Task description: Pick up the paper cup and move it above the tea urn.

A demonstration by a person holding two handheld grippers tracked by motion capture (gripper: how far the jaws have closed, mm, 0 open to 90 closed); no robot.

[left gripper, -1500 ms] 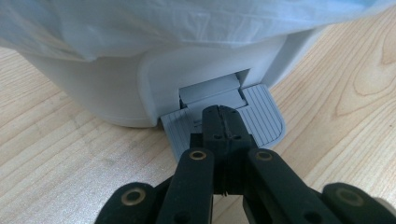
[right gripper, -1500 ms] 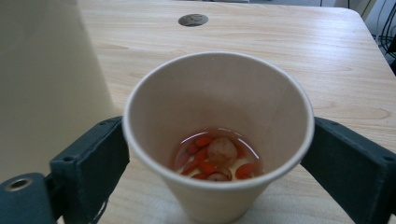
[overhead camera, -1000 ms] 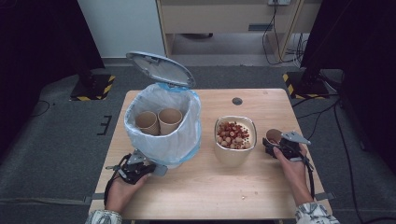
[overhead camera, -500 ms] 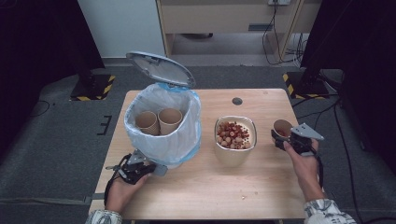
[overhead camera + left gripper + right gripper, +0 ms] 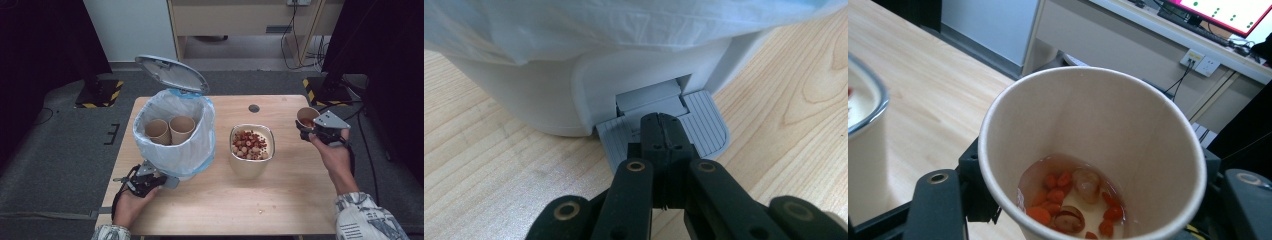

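The right gripper [image 5: 311,131] is clamped around a paper cup [image 5: 306,116], one black jaw on each side of it, and holds it upright in the air above the right edge of the wooden table [image 5: 280,200]. Its jaws have just been closing, with the cup between them. From the right gripper view, the cup [image 5: 1093,150] has a shallow pool of pale liquid at the bottom with red berries and a few larger pale pieces floating in it.

The left gripper [image 5: 150,181] sits low at the front of a white pedal bin [image 5: 175,165]. Its jaws are pressed tight together with nothing between them, and their tips rest on the bin's grey ribbed pedal [image 5: 704,125]. The bin's lid [image 5: 170,74] stands tipped open, and two empty paper cups [image 5: 170,131] stand side by side inside the bin's plastic liner.

Between the bin and the held cup stands a cream bowl [image 5: 251,150] filled with red and pale bits.
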